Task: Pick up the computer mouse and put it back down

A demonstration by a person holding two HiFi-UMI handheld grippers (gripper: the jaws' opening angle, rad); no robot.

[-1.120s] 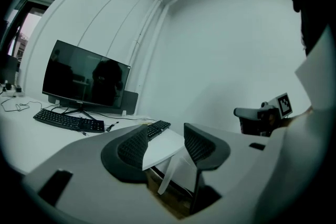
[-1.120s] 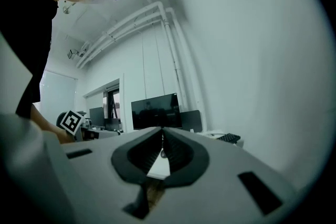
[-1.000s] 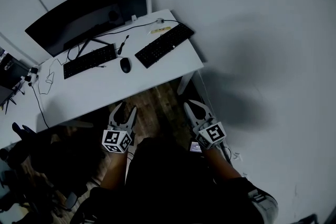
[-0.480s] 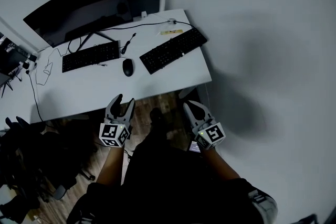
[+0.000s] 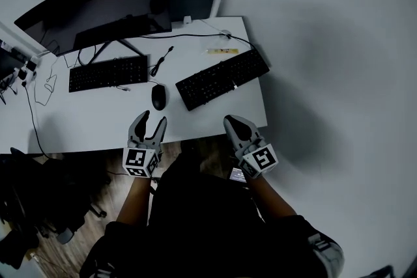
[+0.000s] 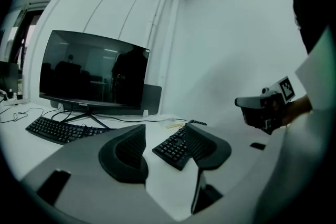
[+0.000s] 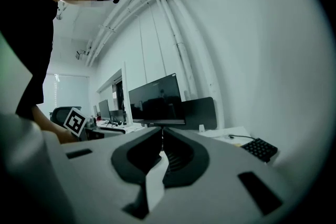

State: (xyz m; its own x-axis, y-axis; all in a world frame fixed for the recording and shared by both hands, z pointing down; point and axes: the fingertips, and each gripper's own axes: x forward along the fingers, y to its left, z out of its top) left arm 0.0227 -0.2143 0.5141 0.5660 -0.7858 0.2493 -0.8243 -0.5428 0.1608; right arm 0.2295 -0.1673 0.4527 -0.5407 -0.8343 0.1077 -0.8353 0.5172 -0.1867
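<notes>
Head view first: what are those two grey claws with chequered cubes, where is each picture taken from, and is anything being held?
There is no robot here. A person holds a two-jaw tool in each hand. The head view comes from a camera on the person's head, looking steeply down. The left and right gripper views come from cameras riding on each tool, looking along its jaws. The left gripper has its jaws apart; they have just opened a little wider, and nothing is between them. The right gripper has its jaws together and is also empty. On the white desk a small black computer mouse lies untouched between a black keyboard and a second black keyboard. A wide black curved monitor stands behind them.
</notes>
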